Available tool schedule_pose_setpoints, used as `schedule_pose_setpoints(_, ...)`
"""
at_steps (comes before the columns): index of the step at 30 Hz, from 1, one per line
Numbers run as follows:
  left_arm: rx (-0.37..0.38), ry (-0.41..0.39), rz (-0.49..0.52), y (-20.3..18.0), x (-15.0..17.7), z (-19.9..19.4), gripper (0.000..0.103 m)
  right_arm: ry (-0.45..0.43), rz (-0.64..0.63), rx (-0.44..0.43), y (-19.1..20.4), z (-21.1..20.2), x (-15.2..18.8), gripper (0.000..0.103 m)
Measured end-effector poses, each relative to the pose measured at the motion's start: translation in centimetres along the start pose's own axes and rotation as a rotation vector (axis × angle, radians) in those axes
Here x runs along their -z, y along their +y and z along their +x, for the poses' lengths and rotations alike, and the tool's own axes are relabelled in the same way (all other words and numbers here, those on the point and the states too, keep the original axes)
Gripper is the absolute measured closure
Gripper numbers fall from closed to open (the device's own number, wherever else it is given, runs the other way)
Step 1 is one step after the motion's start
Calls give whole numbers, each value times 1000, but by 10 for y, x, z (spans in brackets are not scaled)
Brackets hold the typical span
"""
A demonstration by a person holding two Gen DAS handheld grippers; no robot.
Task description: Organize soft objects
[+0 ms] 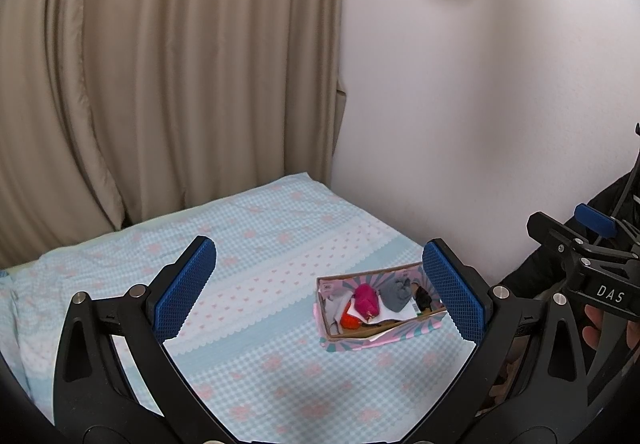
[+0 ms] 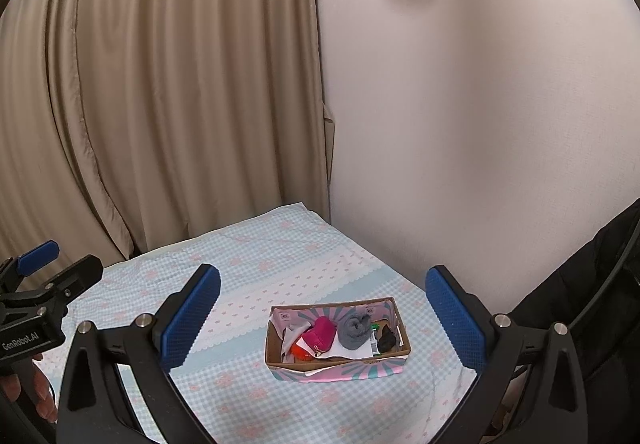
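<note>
Right wrist view: we hold both the left gripper (image 1: 320, 292) and right gripper (image 2: 322, 318) wide and empty above the box (image 2: 340, 366), so next we likely descend on the grey sock (image 2: 354, 332).

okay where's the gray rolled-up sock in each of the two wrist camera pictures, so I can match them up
Left wrist: the gray sock sits right of centre, low in the picture, inside the cardboard box, near the right finger.
Right wrist: the gray sock is just right of centre, low, in the same box.
Shared landmark: the pink pouch just to its left.
</note>
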State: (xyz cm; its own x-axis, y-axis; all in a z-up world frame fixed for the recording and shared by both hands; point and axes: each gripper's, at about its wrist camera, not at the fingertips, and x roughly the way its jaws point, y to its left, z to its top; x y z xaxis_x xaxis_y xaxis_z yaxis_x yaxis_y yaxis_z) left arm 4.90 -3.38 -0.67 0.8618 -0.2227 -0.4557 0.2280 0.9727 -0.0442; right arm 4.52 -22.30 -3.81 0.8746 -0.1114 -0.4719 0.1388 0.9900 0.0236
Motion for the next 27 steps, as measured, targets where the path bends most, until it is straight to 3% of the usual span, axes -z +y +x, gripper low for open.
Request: schedule_pose_setpoints(27, -8, -4, 14, -7, 0, -5, 0, -3, 17, -2, -10, 4, -3, 1)
